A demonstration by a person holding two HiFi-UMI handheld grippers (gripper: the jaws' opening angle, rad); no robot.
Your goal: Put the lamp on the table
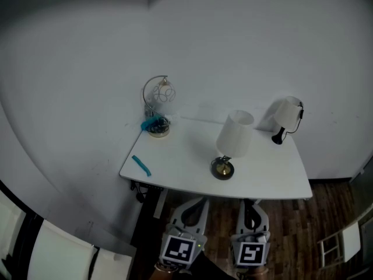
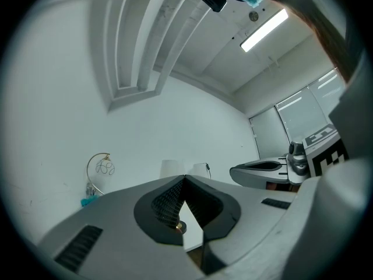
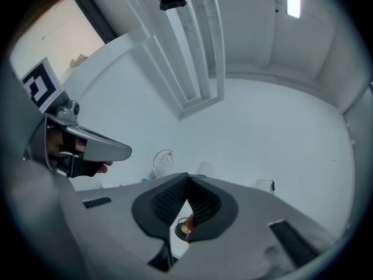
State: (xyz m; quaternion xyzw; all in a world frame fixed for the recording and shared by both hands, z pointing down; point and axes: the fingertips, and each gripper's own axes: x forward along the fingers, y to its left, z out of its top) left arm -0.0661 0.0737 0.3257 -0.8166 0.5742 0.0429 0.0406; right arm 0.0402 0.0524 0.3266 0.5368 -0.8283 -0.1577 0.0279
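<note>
left tongs (image 1: 198, 202), right tongs (image 1: 252, 202) closed, lamp (image 1: 235, 134) beyond

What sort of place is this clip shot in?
Likely a plain indoor room set up for recording, perhaps an office: a small white table against a bare white wall, a dark wood floor, and a ceiling strip light.

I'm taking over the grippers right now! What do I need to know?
Left hand-held gripper: shut, empty, level, just short of the table's front edge.
Right hand-held gripper: the same, beside it.
Things: the white-shade lamp stands upright near the front middle of the table. An arched lamp is at the back left, a small lamp at the back right, a teal strip at the left.
Done: the lamp looks set on the table, and nothing is held.
Left: probably nothing.
</note>
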